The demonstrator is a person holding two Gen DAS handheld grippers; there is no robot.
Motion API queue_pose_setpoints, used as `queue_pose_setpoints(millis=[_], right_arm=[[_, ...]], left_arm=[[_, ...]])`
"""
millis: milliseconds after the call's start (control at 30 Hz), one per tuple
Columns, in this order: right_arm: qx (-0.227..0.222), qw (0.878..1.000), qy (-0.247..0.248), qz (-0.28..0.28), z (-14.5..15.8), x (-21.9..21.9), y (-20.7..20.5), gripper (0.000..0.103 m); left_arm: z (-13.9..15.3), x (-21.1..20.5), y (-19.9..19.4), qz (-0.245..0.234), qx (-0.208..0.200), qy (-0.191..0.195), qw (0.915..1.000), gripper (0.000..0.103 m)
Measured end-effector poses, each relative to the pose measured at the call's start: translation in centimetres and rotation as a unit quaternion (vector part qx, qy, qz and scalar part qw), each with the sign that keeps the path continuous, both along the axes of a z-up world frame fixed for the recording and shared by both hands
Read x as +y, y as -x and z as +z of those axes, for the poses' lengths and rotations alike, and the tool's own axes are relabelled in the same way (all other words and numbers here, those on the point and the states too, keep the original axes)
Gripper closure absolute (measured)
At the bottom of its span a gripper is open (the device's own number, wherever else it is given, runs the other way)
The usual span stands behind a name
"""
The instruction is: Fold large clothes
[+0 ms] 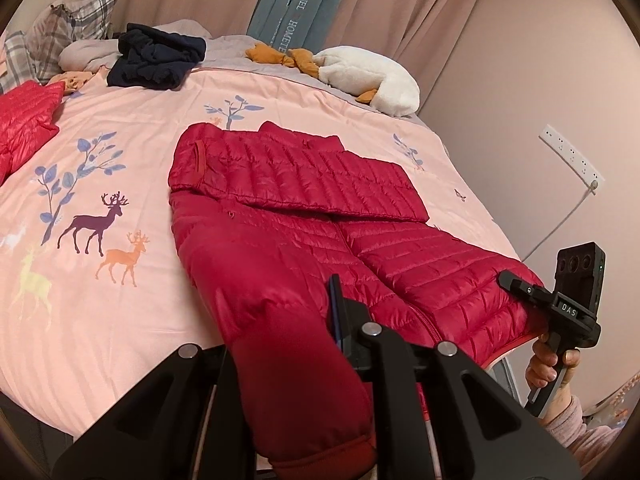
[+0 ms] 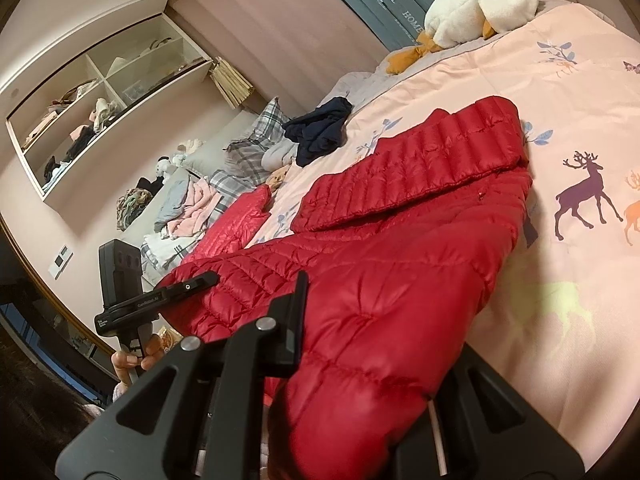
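Note:
A red quilted down jacket lies on the pink bedspread, one sleeve folded across its chest. In the left wrist view my left gripper is shut on the jacket's lower left hem corner, which bulges between the fingers. My right gripper shows at the jacket's right hem. In the right wrist view the jacket fills the middle, and my right gripper is shut on its hem corner. My left gripper shows there at the other hem corner.
A second red jacket, a dark navy garment, plaid pillows and a white plush goose lie around the bed. A wall with a socket strip is to the right. Shelves with clothes stand beyond the bed.

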State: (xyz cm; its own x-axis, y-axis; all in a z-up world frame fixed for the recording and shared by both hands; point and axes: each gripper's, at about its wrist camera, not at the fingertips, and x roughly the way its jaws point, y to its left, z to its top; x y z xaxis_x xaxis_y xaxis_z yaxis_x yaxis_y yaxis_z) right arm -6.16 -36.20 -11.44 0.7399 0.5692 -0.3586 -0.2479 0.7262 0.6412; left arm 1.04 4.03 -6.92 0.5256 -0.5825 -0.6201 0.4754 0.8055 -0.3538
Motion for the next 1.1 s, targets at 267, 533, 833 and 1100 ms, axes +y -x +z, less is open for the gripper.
queue_pose_setpoints(millis=[267, 533, 833, 1100], right_arm=[[-0.014, 1.000, 0.001, 0.007, 0.6, -0.2, 0.5, 0.090], [-0.034, 0.999, 0.007, 0.015, 1.7, -0.3, 1.3, 0.090], [-0.062, 0.998, 0.012, 0.026, 3.4, -0.4, 2.1, 0.090], [-0.089, 0.995, 0.013, 0.038, 4.9, -0.7, 3.4, 0.090]], left_arm=[[0.9, 0.2, 0.7, -0.005, -0.012, -0.001, 0.9999, 0.091], [2.2, 0.4, 1.7, -0.010, -0.030, 0.001, 0.9995, 0.091], [3.9, 0.7, 3.0, -0.016, -0.053, 0.005, 0.9985, 0.091], [5.8, 0.9, 4.2, -0.024, -0.079, 0.009, 0.9966, 0.090]])
